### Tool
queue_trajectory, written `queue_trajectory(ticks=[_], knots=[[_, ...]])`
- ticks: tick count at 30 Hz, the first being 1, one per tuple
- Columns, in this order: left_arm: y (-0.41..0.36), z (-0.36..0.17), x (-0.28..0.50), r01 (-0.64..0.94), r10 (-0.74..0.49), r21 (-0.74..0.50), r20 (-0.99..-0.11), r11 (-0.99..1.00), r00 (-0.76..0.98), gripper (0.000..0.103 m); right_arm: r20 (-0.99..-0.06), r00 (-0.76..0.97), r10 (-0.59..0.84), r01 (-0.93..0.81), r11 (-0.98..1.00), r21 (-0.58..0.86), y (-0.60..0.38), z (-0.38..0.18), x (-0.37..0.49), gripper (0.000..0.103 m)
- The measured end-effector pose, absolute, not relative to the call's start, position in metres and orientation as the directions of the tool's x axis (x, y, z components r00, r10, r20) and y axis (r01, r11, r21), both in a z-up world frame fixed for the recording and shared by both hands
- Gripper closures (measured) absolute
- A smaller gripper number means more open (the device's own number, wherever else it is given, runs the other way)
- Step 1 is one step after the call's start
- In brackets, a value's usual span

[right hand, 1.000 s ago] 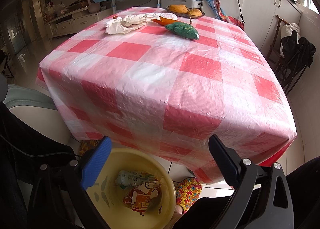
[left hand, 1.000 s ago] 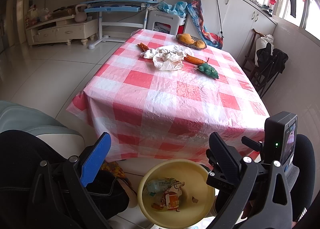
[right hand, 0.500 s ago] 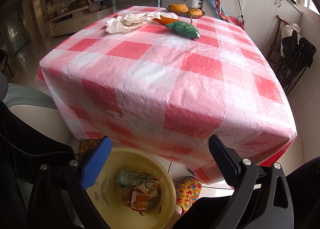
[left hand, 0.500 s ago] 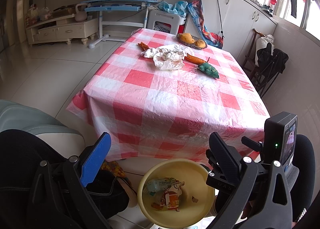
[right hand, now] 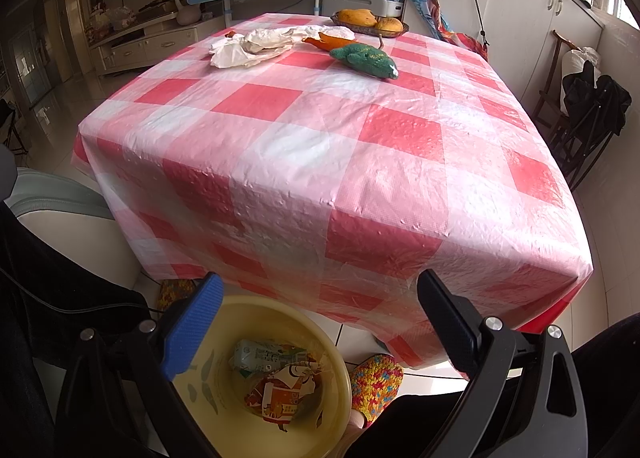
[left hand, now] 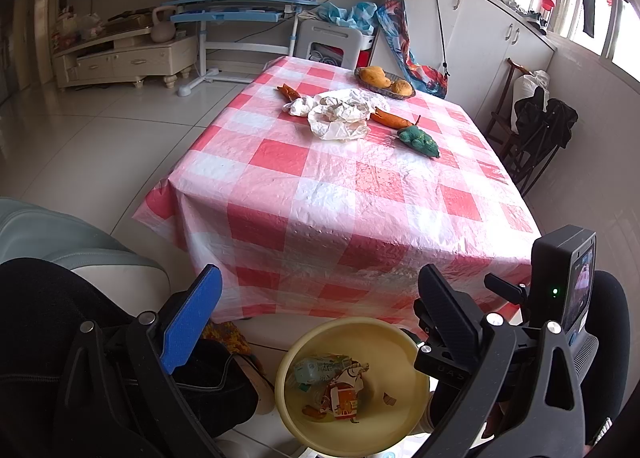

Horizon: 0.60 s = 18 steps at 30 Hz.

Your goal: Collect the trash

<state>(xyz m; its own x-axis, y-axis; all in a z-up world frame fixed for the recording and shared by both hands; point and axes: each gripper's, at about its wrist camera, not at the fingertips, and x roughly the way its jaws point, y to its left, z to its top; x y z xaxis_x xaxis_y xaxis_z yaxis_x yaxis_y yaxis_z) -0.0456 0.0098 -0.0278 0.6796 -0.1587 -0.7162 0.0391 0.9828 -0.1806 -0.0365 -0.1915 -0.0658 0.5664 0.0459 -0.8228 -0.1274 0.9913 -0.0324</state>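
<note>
Our left gripper [left hand: 316,298] and right gripper [right hand: 318,298] both have fingers spread wide, holding nothing. Below them a yellow basin [right hand: 224,310] holds wrappers [right hand: 280,390]. Ahead, crumpled white paper [left hand: 340,117] lies far across the checked tablecloth [left hand: 340,197], white cabinets [left hand: 472,29] beyond.

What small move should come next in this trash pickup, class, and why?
Probably reach the left gripper forward toward the crumpled white wrapper at the table's far end. Both it and the right gripper are open and empty over the yellow basin, which already holds wrappers, while that wrapper lies loose on the checked cloth.
</note>
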Motion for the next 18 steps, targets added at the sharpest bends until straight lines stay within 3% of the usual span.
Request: queue_trajectory(ticks=[18], knots=[[0.0118,-0.029,-0.0472,0.035,-0.157,-0.181,-0.719,0.983,0.677,0.008,-0.819,0.572,0.044,-0.123,0.992,-0.032,-0.193,-0.0639,-0.0367,0.009]])
